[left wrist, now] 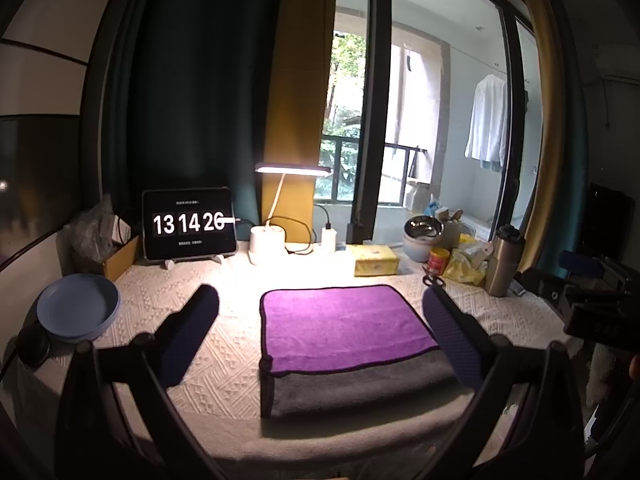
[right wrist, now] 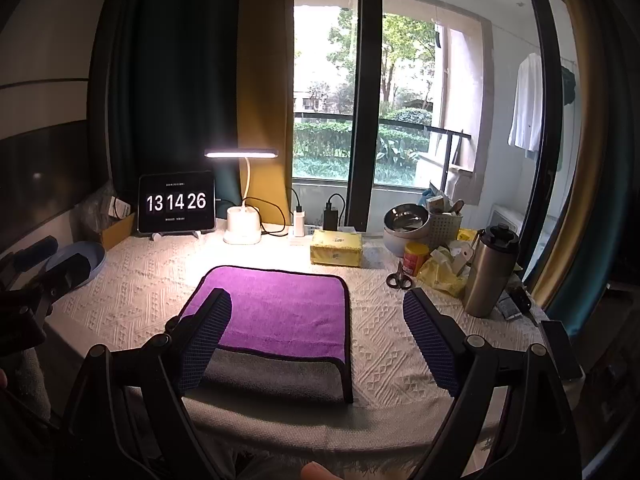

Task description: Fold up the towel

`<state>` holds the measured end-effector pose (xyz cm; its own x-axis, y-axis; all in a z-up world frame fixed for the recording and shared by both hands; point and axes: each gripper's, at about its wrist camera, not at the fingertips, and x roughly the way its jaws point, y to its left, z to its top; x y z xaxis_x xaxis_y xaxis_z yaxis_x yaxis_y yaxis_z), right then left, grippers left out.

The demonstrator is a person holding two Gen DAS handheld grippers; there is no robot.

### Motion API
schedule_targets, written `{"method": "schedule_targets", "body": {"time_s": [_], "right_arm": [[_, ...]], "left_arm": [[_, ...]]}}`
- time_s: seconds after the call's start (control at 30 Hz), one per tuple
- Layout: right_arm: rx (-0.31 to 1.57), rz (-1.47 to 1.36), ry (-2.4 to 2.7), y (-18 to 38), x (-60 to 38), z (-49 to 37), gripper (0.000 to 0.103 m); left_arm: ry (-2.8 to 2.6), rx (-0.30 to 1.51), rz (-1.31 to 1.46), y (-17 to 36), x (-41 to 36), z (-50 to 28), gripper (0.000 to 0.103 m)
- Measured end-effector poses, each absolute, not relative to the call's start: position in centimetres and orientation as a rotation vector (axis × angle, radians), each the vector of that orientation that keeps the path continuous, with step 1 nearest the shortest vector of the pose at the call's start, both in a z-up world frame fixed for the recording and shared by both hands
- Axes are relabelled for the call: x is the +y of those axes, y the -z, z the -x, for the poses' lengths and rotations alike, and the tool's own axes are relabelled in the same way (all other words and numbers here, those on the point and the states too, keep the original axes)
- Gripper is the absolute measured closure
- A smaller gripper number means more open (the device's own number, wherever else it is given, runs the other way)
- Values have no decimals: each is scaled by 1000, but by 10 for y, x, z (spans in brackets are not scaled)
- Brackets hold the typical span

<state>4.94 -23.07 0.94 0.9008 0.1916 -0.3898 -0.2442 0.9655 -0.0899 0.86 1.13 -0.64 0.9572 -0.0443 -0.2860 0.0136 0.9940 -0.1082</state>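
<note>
Both claws spread, nothing gripped: our left gripper (left wrist: 320, 332) and right gripper (right wrist: 318, 340) hover above the table's near edge. Towel (left wrist: 340, 328) lies folded flat on the white tablecloth (left wrist: 216, 360) at the near edge, centre; purple layer on top, grey strip showing along its near side.

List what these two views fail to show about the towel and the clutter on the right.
- Towel, left wrist view: near right corner hidden behind a gripper finger.
- Towel, right wrist view: near left corner hidden behind a finger.
- Number of folded layers: unclear in both.
- Tablet small print: too small.
- Basket contents: cluttered, indistinct.
</note>
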Motion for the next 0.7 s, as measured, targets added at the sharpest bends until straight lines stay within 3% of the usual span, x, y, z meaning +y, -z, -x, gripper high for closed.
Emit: {"method": "schedule_targets", "body": {"time_s": [0.7], "right_arm": [[462, 124, -235, 15, -235, -70, 13]], "left_arm": [[30, 367, 85, 33, 9, -34, 0]]}}
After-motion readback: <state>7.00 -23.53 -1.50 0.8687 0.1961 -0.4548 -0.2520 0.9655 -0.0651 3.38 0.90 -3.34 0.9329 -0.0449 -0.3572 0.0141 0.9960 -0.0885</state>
